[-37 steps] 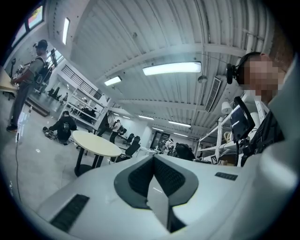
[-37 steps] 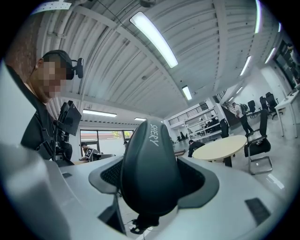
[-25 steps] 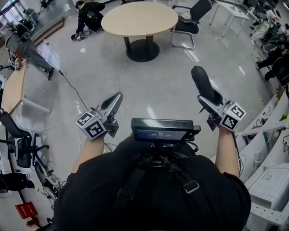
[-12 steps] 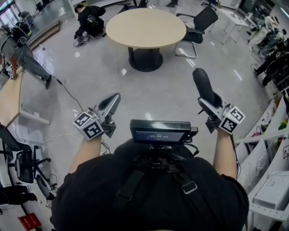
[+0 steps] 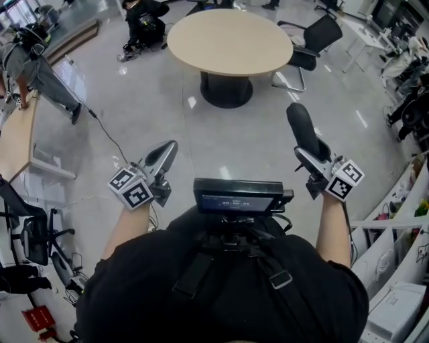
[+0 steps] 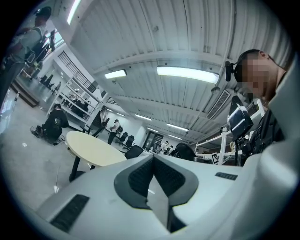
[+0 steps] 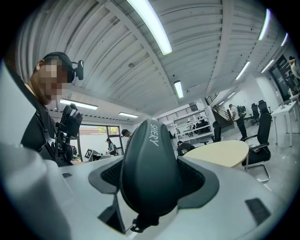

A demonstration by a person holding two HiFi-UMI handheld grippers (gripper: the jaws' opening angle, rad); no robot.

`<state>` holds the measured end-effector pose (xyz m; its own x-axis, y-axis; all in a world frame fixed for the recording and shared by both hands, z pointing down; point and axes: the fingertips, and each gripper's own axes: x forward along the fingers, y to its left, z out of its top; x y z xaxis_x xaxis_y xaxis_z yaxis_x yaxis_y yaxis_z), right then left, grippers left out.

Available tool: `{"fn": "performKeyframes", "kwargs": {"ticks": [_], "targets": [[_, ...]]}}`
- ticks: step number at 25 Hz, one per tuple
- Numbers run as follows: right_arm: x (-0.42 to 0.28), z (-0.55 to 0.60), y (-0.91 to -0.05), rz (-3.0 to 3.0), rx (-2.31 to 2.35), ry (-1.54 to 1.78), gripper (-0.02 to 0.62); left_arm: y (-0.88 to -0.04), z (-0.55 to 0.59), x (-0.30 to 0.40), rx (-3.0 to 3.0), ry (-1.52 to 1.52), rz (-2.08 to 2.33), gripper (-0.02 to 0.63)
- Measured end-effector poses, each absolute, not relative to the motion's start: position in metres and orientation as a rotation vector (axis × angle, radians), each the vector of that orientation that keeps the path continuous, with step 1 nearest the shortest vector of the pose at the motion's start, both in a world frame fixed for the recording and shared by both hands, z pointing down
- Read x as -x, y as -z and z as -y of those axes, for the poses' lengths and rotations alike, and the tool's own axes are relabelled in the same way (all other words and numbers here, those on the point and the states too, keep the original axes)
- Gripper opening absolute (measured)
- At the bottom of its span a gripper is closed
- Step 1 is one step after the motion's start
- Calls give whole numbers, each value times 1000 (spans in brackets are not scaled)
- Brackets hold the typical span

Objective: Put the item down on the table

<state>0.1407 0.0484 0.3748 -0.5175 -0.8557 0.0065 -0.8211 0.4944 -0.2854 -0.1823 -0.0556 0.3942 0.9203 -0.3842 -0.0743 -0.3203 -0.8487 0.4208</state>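
Observation:
My right gripper [image 5: 310, 146] is shut on a dark oval case [image 5: 302, 127], which sticks out forward past the jaws. In the right gripper view the dark oval case [image 7: 151, 171] fills the space between both pads and carries pale lettering. My left gripper [image 5: 163, 155] is shut with nothing in it; in the left gripper view its pads [image 6: 140, 176] meet in a closed line. Ahead stands the round beige table [image 5: 229, 41] on a dark pedestal, with both grippers held at waist height well short of it. The table [image 7: 216, 152] also shows in the right gripper view.
Black office chairs [image 5: 308, 44] stand at the table's far right. A person in black [image 5: 147, 20] crouches on the floor beyond the table's left. A cable [image 5: 110, 137] runs across the grey floor. Desks and chairs line the left edge, white shelving [image 5: 395, 221] the right.
The round table has come nearer and shifted right in the head view. Both grippers keep their pose and grip.

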Motion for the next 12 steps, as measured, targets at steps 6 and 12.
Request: {"fn": "performKeyframes", "kwargs": {"ticks": [6, 12], "targets": [[-203, 17, -389, -2626, 1359, 375, 334, -396, 98, 132, -2686, 221, 626, 0], [-286, 82, -387, -2688, 1263, 352, 334, -392, 139, 46, -2667, 263, 706, 0]]}}
